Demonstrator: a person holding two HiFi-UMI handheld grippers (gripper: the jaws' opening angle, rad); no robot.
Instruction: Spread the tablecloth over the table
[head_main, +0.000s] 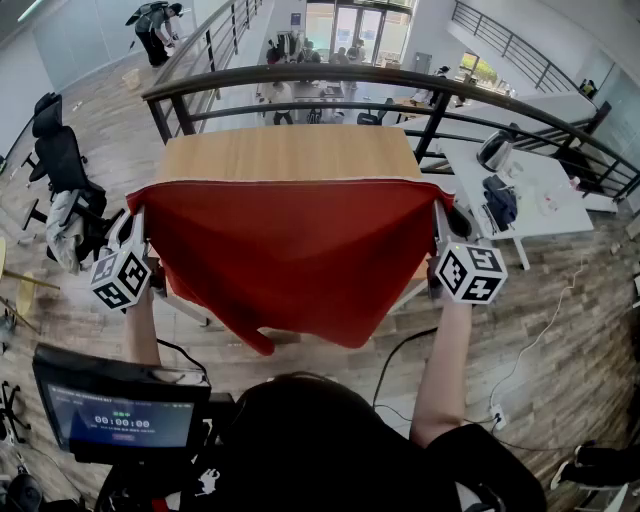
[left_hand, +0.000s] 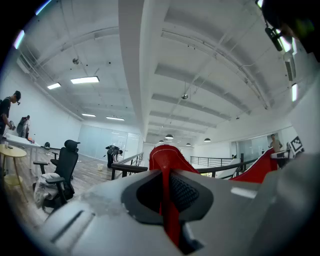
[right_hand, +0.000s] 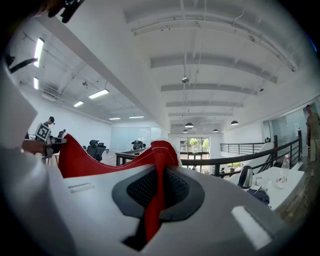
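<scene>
Above one table (head_main: 290, 152), two grippers' jaws pinch one red tablecloth (head_main: 290, 250).

I stand on grey-brown wood planks (head_main: 560, 330), close to a dark curved railing (head_main: 400, 80) — beyond it, people sit at desks. On my left is a black office chair (head_main: 60, 160) with pale clothing thrown over it. On my right a white desk (head_main: 540, 190) carries a kettle (head_main: 495, 150). A white cable (head_main: 545, 330) trails across the planks. Overhead runs a white beamed ceiling (left_hand: 200, 75) with long strip lights (left_hand: 85, 80) and round pendant lamps (right_hand: 189, 125) — tall windows (right_hand: 192, 145) glow at the far end.
</scene>
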